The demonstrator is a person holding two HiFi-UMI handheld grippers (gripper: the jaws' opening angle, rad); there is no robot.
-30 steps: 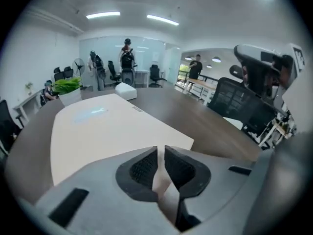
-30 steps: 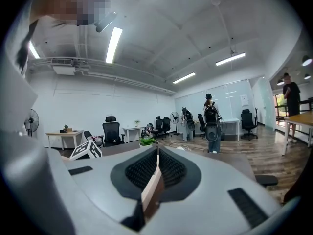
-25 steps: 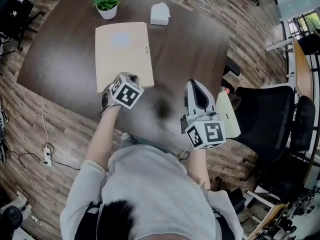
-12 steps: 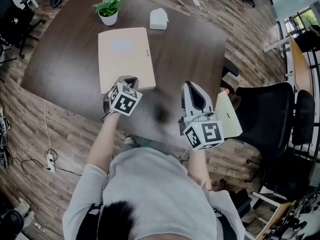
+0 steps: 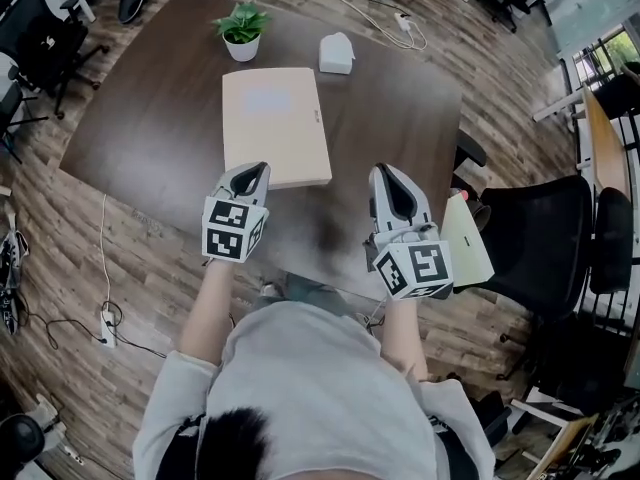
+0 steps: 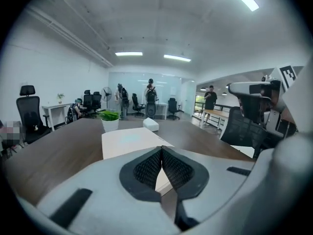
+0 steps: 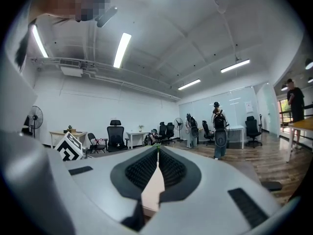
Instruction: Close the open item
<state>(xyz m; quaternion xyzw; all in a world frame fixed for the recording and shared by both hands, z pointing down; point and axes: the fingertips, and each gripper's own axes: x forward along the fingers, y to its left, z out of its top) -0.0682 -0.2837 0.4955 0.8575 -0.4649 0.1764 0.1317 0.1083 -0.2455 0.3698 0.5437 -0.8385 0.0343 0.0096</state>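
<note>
A flat beige case (image 5: 275,126) lies on the dark table (image 5: 140,118) at my twelve o'clock. Its lid is down and its clasp is on the three o'clock edge, so I judge it already closed. My left gripper (image 5: 256,168) hovers over the case's six o'clock edge, jaws pressed together on nothing. My right gripper (image 5: 386,172), also pinched empty, hangs at its four o'clock, probably because nothing needs pressing. A potted plant (image 5: 243,30) and a tissue box (image 5: 337,53) sit beyond, at eleven and one.

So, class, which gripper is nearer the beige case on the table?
Left. The left gripper is at the near edge of the beige case; the right gripper sits apart, off to its right.
</note>
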